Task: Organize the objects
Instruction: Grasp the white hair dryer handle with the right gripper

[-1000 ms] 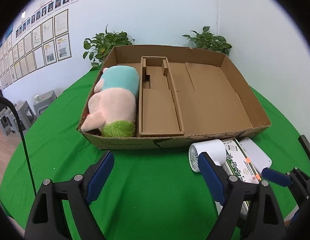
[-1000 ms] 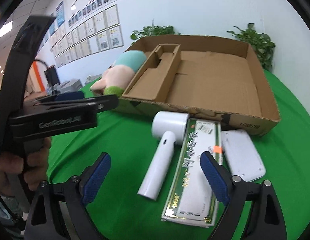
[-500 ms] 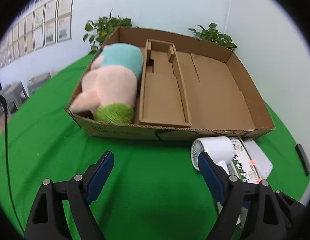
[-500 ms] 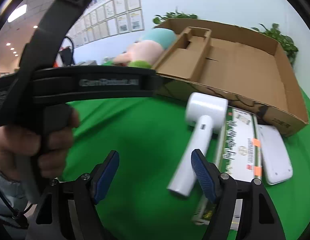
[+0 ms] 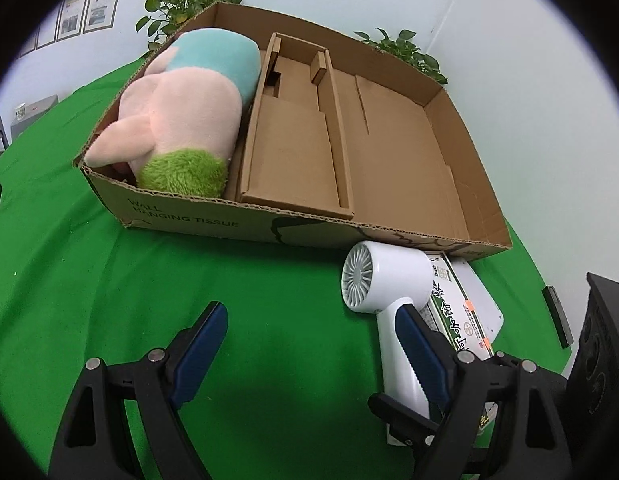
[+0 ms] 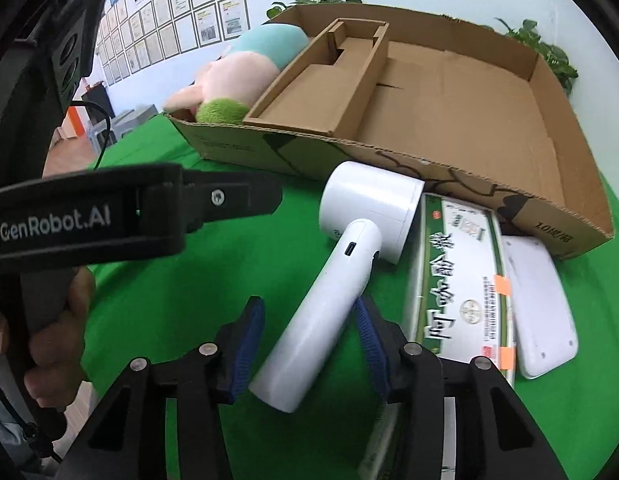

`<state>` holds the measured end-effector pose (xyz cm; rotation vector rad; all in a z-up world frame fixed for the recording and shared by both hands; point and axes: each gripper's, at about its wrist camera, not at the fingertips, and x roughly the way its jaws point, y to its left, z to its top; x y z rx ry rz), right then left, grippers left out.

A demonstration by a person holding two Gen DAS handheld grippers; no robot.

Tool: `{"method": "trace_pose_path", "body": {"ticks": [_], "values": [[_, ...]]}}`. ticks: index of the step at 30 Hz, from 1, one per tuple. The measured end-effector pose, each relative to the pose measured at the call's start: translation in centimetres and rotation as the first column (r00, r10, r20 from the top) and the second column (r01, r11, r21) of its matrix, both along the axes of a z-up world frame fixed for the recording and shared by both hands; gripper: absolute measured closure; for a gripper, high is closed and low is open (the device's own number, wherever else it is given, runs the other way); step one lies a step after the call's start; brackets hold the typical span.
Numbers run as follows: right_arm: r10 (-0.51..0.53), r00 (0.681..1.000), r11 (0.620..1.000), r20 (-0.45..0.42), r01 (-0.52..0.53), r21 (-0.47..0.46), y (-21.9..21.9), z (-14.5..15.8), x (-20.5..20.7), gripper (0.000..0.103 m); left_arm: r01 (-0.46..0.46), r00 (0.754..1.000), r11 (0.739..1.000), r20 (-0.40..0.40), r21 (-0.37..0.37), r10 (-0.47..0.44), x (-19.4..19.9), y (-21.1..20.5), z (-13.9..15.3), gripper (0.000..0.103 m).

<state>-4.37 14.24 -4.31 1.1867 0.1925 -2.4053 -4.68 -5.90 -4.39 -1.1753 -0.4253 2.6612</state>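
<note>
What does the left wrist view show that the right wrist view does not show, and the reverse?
Only the left wrist view shows the dryer's grille and the open left gripper over bare cloth.

Only the right wrist view shows the right gripper closing around the dryer's handle, and a hand.

Both show the box, plush toy and green packet.

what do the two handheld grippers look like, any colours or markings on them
Both are black plastic frames with silver bolts and ribbed blue pads on the fingers. The left gripper shows white "GenRobot.AI" lettering on its side in the right wrist view, and a thin black cable hangs beneath it. The right gripper matches.
</note>
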Motion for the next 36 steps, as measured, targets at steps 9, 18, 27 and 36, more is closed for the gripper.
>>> {"method": "trace_pose_path", "body": {"ticks": [9,18,27,36], "values": [[-0.008,1.0,1.0,0.005,0.008,0.03,-0.7,-0.7,0.6,0.062,-0.002,0.999,1.0,0.045,0.008,0.002,-0.3,-1.1,-0.8,0.02],[0.087,0.994,0.996,0.061,-0.087,-0.015,-0.7,-0.8,3.7,0.077,0.103,0.991,0.977,0.065,0.188,-0.117,0.6,-1.7,-1.7,0.02],[0.096,0.992,0.995,0.08,-0.093,-0.043,-1.1,-1.0,4.7,0.065,0.13,0.97,0.912,0.143,0.389,-0.199,0.7,-0.9,-4.3,0.022],[0.082,0.993,0.995,0.084,-0.077,-0.066,-1.2,-0.8,5.3,0.069,0.128,0.967,0.907,0.152,0.402,-0.204,-0.3,0.8,-5.1,0.036]]}}
